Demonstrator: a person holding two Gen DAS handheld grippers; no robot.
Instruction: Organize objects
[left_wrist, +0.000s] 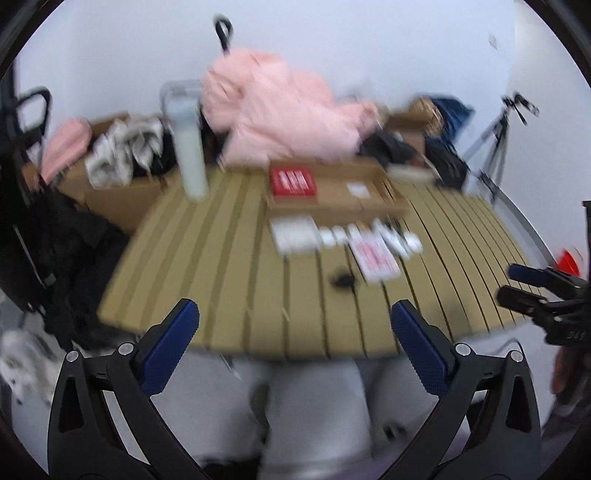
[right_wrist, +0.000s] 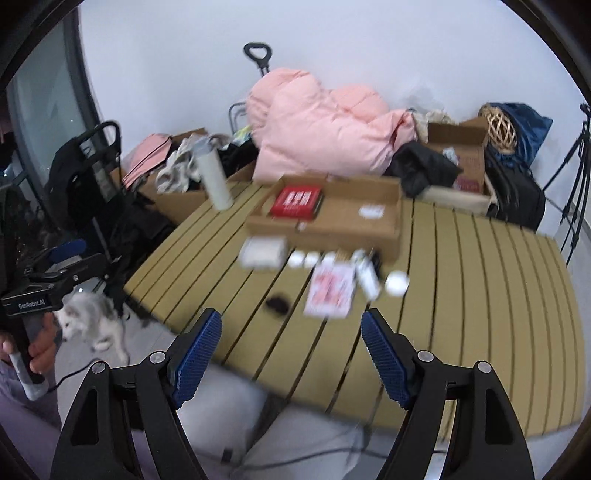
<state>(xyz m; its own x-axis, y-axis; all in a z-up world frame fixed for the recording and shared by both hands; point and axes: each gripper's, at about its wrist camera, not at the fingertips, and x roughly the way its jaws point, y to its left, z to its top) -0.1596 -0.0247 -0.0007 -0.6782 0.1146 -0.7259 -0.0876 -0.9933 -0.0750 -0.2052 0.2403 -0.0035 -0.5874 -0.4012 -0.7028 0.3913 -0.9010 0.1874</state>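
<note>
Both views are blurred by motion. A shallow cardboard box (right_wrist: 369, 225) sits on the slatted tan table (right_wrist: 480, 295) with a red book (right_wrist: 295, 201) inside. In front of it lie a white box (right_wrist: 263, 252), small white items (right_wrist: 306, 259), a pink-and-white booklet (right_wrist: 330, 291), a white round case (right_wrist: 397, 283) and a small black object (right_wrist: 277, 305). The same things show in the left wrist view: box (left_wrist: 369, 210), red book (left_wrist: 293, 181), booklet (left_wrist: 373, 258), black object (left_wrist: 342, 281). My left gripper (left_wrist: 295, 321) and right gripper (right_wrist: 291, 328) are open and empty, held before the table's near edge.
A white bottle (right_wrist: 216, 177) stands at the table's back left. A pink jacket (right_wrist: 325, 129), cardboard boxes (right_wrist: 458, 151), bags and a tripod (right_wrist: 576, 166) crowd the back. A small white dog (right_wrist: 92, 317) is on the floor at left. The person's legs (right_wrist: 295, 443) are below.
</note>
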